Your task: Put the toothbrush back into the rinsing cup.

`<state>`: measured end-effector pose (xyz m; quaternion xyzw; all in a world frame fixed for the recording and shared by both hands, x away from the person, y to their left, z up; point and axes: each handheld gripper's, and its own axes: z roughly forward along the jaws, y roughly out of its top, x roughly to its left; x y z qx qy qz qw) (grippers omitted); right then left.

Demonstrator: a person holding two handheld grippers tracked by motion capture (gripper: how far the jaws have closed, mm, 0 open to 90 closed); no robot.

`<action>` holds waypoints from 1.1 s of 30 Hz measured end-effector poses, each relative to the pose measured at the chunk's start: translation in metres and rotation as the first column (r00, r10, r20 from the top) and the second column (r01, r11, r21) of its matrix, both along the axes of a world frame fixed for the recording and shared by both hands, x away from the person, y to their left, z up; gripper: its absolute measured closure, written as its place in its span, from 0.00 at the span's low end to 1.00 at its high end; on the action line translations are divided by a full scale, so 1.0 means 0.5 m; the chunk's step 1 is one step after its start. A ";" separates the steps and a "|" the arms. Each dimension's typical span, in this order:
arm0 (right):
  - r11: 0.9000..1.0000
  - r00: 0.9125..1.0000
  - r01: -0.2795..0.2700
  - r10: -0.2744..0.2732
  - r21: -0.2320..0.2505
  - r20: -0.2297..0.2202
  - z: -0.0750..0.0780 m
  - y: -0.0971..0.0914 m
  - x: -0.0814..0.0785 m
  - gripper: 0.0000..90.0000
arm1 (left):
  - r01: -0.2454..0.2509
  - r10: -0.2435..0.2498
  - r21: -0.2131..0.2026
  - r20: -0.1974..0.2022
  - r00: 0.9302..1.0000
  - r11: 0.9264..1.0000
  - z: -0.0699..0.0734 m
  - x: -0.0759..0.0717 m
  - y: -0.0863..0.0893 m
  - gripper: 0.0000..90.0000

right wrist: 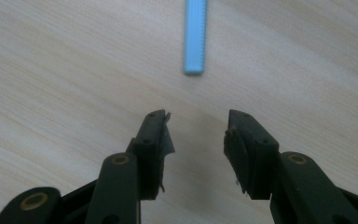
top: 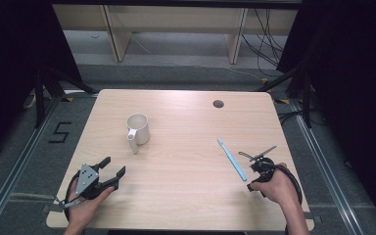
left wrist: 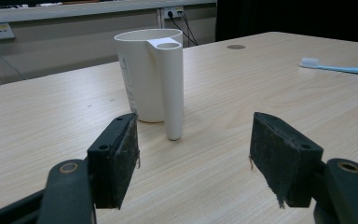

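A white cup with a tube-shaped handle stands upright left of the table's middle. In the left gripper view the cup is straight ahead, a short way beyond my left gripper, which is open and empty. In the high view this left gripper rests near the front left corner, aimed toward the cup. A light blue toothbrush lies flat on the right side, bristles at its far end. My right gripper hovers by its near end, tilted down. The right gripper is open, with the toothbrush handle just ahead of it.
The wooden table has a round cable hole near its back right edge. Pale shelf legs and cables stand on the floor behind it. In the left gripper view the toothbrush lies far right.
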<state>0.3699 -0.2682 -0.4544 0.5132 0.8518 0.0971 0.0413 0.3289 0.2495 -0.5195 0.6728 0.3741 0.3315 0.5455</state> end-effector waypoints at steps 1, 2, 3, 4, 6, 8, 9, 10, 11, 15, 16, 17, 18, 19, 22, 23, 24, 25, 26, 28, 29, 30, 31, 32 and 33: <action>0.998 0.999 0.054 -0.054 0.015 0.008 0.002 0.008 0.000 0.65 | -0.001 0.001 0.004 -0.005 1.000 1.000 0.001 -0.001 0.000 0.36; 0.998 0.998 0.061 -0.061 0.014 -0.011 0.004 0.011 0.004 0.66 | -0.002 0.002 0.003 -0.002 1.000 1.000 0.001 -0.001 0.000 0.36; 0.998 0.998 0.061 -0.061 0.008 -0.004 0.003 0.012 0.007 0.66 | 0.002 -0.002 -0.003 0.005 1.000 1.000 0.000 0.000 -0.001 0.36; 0.997 0.998 0.056 -0.054 0.044 -0.029 0.004 0.011 0.012 0.66 | 0.004 -0.004 -0.008 0.011 1.000 1.000 -0.001 0.001 -0.002 0.36; 0.999 0.999 0.037 -0.037 0.006 -0.002 0.006 0.016 0.020 0.67 | 0.005 -0.005 -0.010 0.009 1.000 1.000 -0.001 0.001 -0.002 0.36; 0.999 0.999 0.035 -0.035 0.006 -0.004 0.007 0.024 0.030 0.67 | 0.002 -0.002 -0.006 0.010 1.000 1.000 -0.001 0.002 -0.004 0.36; 0.999 0.999 0.037 -0.037 0.004 -0.009 0.008 0.029 0.038 0.68 | 0.005 -0.005 -0.002 0.007 1.000 1.000 0.000 0.001 -0.004 0.36; 0.999 0.999 0.043 -0.043 0.006 -0.016 0.008 0.033 0.042 0.69 | 0.002 -0.002 0.006 -0.003 1.000 1.000 0.001 0.000 -0.003 0.36; 1.000 1.000 0.020 -0.020 0.000 -0.004 0.008 0.033 0.050 0.69 | 0.002 -0.002 0.004 -0.003 1.000 1.000 0.001 0.000 -0.004 0.36; 1.000 1.000 0.029 -0.029 -0.002 -0.006 0.012 0.053 0.073 0.72 | 0.000 0.000 0.006 -0.007 1.000 1.000 -0.001 0.000 -0.003 0.36; 1.000 0.999 0.031 -0.031 0.000 -0.006 0.011 0.058 0.078 0.72 | 0.000 0.000 0.007 -0.007 1.000 1.000 0.000 0.000 -0.002 0.36; 1.000 1.000 -0.002 0.002 -0.009 -0.001 0.008 0.058 0.085 0.72 | 0.000 0.000 0.006 -0.005 1.000 1.000 0.000 -0.001 -0.002 0.36; 1.000 1.000 -0.001 0.001 -0.011 0.001 0.005 0.063 0.090 0.72 | -0.001 0.001 0.005 -0.005 1.000 1.000 0.001 -0.001 -0.002 0.36; 1.000 1.000 -0.008 0.008 -0.012 0.003 0.003 0.066 0.095 0.73 | 0.000 0.000 -0.002 0.003 1.000 1.000 0.000 0.000 -0.003 0.36; 0.999 1.000 -0.012 0.012 -0.033 -0.009 -0.002 0.076 0.107 0.74 | -0.002 0.002 -0.008 0.009 1.000 1.000 -0.001 0.001 -0.003 0.36; 0.999 1.000 -0.014 0.013 -0.034 -0.012 -0.003 0.079 0.111 0.74 | 0.000 0.000 -0.001 0.000 1.000 1.000 -0.001 0.000 -0.002 0.36; 0.999 1.000 -0.019 0.018 -0.040 -0.014 -0.004 0.081 0.115 0.75 | -0.004 0.004 0.004 -0.007 1.000 1.000 0.000 -0.001 -0.002 0.36; 0.999 0.999 -0.024 0.023 -0.032 -0.022 -0.005 0.083 0.118 0.75 | -0.003 0.003 0.002 -0.006 1.000 1.000 0.000 -0.001 -0.002 0.36; 0.999 1.000 -0.013 0.012 -0.036 -0.024 -0.006 0.087 0.122 0.75 | -0.004 0.004 0.002 -0.005 1.000 1.000 0.001 -0.001 -0.002 0.36; 0.999 0.999 -0.024 0.023 -0.036 -0.031 -0.006 0.088 0.130 0.76 | -0.003 0.003 -0.009 0.011 1.000 1.000 0.000 0.000 -0.003 0.35; 0.999 0.999 -0.034 0.033 -0.041 -0.030 -0.006 0.088 0.135 0.77 | -0.001 0.001 -0.006 0.011 1.000 1.000 0.000 0.001 -0.002 0.35; 0.999 0.999 -0.029 0.028 -0.041 -0.028 -0.007 0.088 0.140 0.77 | -0.006 0.006 0.000 0.001 1.000 1.000 0.001 -0.001 -0.001 0.35; 0.998 0.999 -0.034 0.033 -0.049 -0.031 -0.007 0.088 0.145 0.77 | -0.009 0.009 0.000 -0.001 1.000 1.000 0.001 -0.001 -0.001 0.35; 0.998 0.999 -0.039 0.037 -0.058 -0.031 -0.008 0.089 0.150 0.77 | -0.008 0.008 0.001 -0.002 1.000 1.000 0.001 -0.001 0.000 0.35; 0.997 0.999 -0.037 0.034 -0.074 -0.037 -0.008 0.092 0.154 0.77 | -0.003 0.003 -0.008 0.009 1.000 1.000 -0.001 0.001 -0.001 0.35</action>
